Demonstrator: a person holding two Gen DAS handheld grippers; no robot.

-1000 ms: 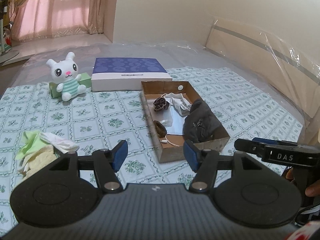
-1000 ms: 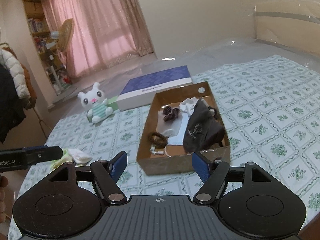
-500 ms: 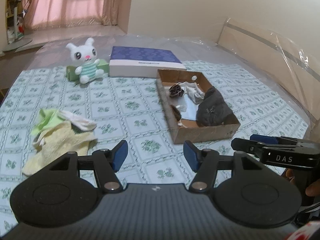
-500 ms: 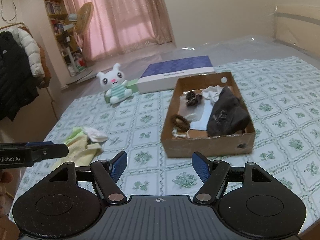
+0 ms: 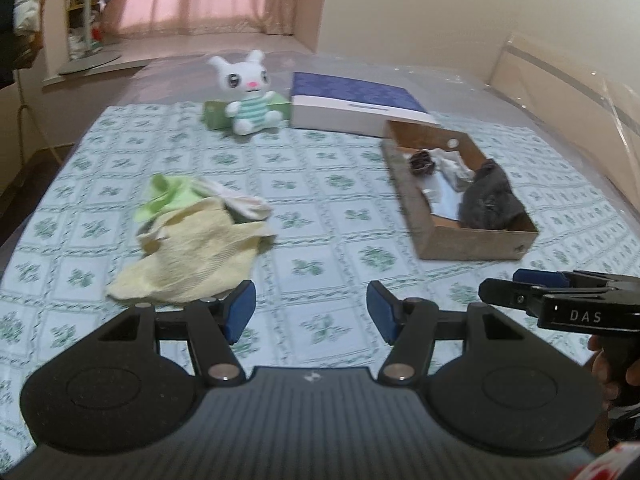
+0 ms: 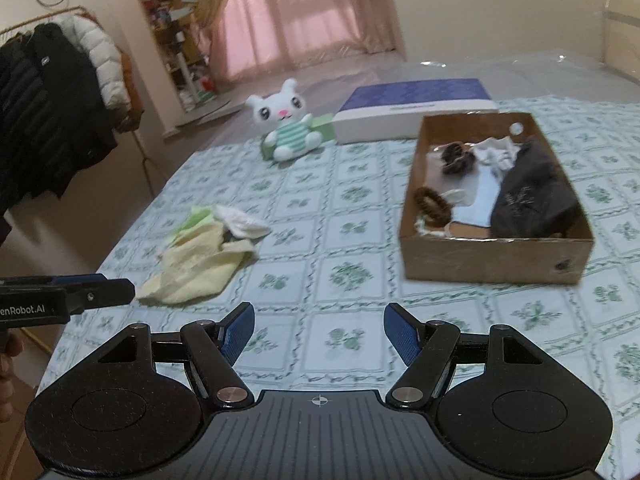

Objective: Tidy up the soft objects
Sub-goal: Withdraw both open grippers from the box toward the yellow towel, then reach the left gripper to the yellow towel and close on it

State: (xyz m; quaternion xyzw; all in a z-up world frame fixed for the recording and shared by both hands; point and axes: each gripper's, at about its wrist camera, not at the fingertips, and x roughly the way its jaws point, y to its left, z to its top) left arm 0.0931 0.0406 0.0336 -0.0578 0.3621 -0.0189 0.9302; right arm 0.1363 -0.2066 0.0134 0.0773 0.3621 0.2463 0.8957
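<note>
Bed [image 5: 328, 216] holds the box [image 6: 496, 264] on the right and the cloth pile [image 5: 192, 252] on the left, both well apart. I see the pile just ahead-left of my left gripper [image 5: 307, 312], long axis running away up-left; left is nearer. Right gripper [image 6: 319, 330] faces bare sheet. Both stand released, nothing between the jaws.

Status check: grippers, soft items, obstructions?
Left gripper, right gripper open, empty. Yellow-green cloth pile loose beside brown cardboard box. Nothing between.

Dark cloth [image 6: 532, 200] hides cardboard box [image 6: 496, 264] far corner.
</note>
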